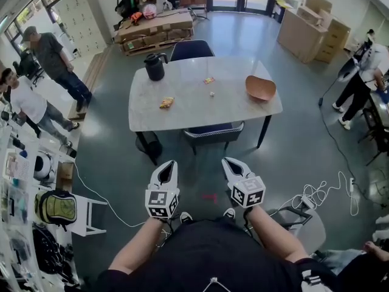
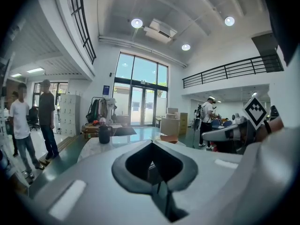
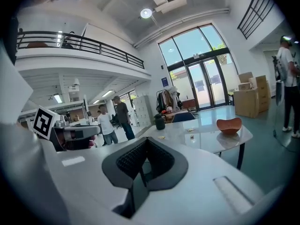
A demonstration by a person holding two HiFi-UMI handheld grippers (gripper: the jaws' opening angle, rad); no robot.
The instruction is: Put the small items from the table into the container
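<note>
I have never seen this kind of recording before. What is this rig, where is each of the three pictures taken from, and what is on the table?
There is no robot here. A person holds a two-finger tool in each hand: the left gripper and the right gripper. The head view comes from a camera on the person's head, looking down. Each gripper view comes from a camera riding on that gripper, looking along its fingers. Both grippers are shut and hold nothing. Some way ahead stands a white marble-look table. On it are a black lidded jug, an orange-brown curved bowl, a yellow snack packet, a small red-and-yellow piece and a tiny white piece. Other people stand around the room.
</note>
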